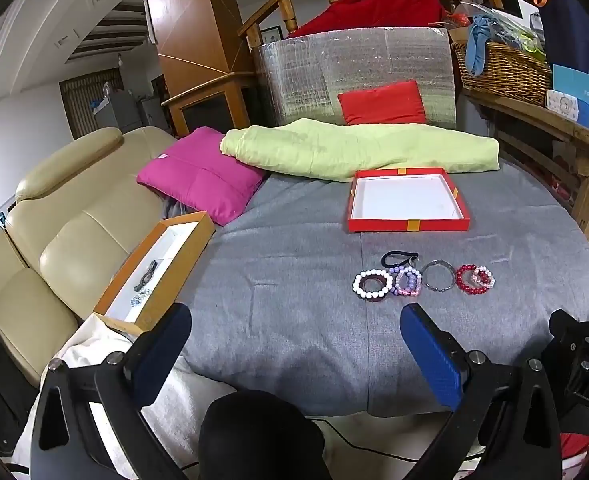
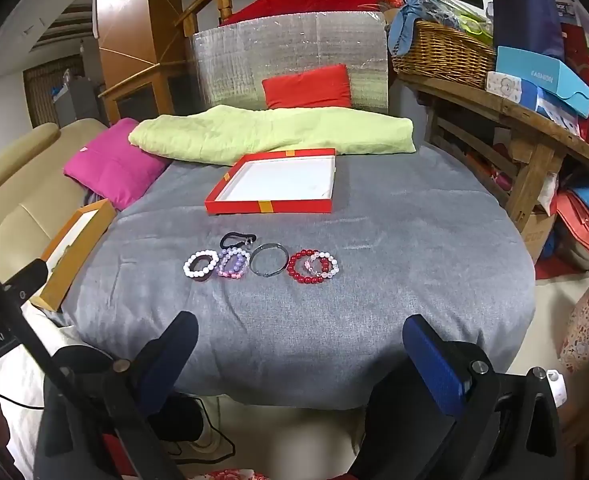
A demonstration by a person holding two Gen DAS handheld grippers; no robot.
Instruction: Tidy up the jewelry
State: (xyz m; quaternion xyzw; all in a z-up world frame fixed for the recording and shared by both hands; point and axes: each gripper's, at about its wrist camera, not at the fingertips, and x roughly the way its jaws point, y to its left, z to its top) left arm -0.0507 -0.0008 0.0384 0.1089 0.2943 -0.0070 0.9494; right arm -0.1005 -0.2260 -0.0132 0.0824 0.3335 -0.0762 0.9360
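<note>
With both the left gripper and right gripper spread wide and empty at the bottom, sorting had barely begun: the row of beaded and metal bracelets lay mid-frame on the grey-covered bench, the shallow red cardboard tray above them empty.

Grey blanket: matt, napped cloth. Red box: smooth card, white lining. Bangle: polished metal. Bead bracelets: glossy. Wicker basket: rough weave.
</note>
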